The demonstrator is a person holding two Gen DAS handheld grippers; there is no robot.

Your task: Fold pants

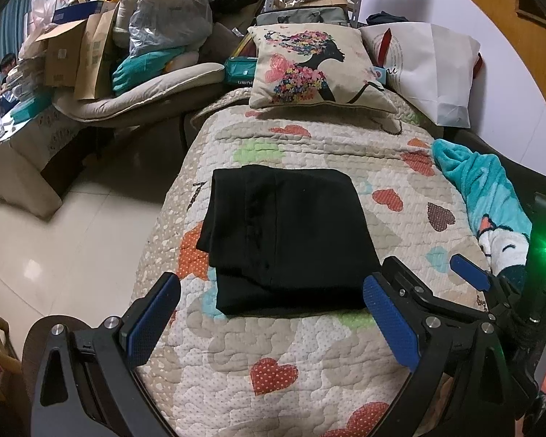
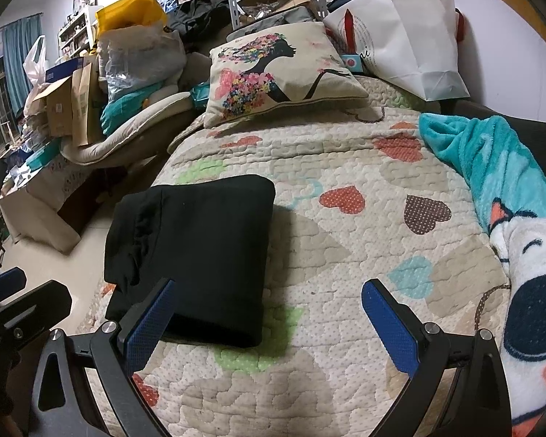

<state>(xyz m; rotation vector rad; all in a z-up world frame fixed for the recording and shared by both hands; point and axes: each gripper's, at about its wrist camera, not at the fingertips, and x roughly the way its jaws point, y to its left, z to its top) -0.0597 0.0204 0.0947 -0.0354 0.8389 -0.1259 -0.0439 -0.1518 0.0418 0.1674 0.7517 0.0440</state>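
The black pants [image 1: 287, 236] lie folded into a compact rectangle on the heart-patterned quilt [image 1: 309, 357]. My left gripper [image 1: 269, 287] is open and empty, held just in front of the near edge of the pants. In the right wrist view the pants [image 2: 196, 251] lie to the left, and my right gripper [image 2: 269, 291] is open and empty, its left finger [image 2: 149, 324] in front of the pants' near edge. The right gripper also shows in the left wrist view [image 1: 418, 269] to the right of the pants.
A printed cushion [image 1: 316, 65] and a white paper bag [image 1: 433, 69] stand at the far end of the bed. A teal cartoon blanket [image 2: 509, 225] lies along the right side. The tiled floor [image 1: 54, 236] and piled boxes and bags [image 1: 91, 54] are to the left.
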